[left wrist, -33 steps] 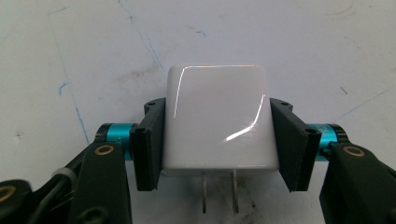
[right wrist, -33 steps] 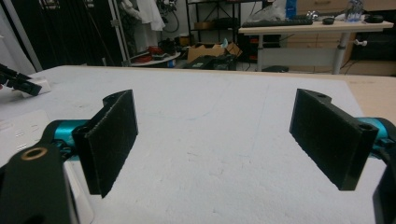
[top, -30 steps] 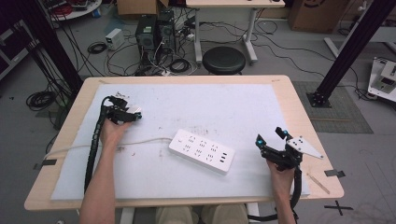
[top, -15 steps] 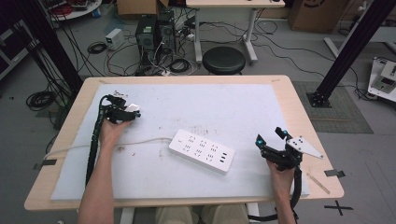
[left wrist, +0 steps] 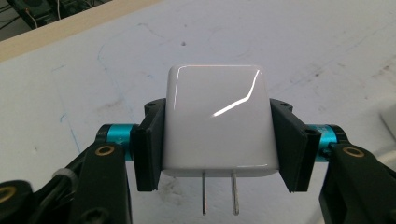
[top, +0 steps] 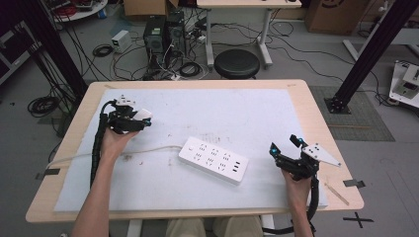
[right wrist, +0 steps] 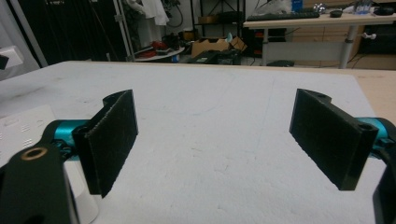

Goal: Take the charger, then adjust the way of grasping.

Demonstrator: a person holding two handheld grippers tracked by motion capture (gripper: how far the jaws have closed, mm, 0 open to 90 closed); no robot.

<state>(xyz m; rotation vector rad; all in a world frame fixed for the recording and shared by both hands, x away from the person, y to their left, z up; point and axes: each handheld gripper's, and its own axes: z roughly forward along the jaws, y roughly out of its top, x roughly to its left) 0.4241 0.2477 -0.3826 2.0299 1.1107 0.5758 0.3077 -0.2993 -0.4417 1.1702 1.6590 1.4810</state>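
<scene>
Glossy white charger (left wrist: 217,119) sits clamped by its flanks in my left gripper (left wrist: 218,140), prongs clear for plugging, at ten o'clock on the desk (top: 316,123); power strip (top: 213,159) waits centre, right gripper (right wrist: 212,140) gaping, empty, at four o'clock.

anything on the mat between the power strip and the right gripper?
Nothing. In the high view the white mat lies bare between the power strip and the right gripper, whose jaws stand open and empty.
</scene>
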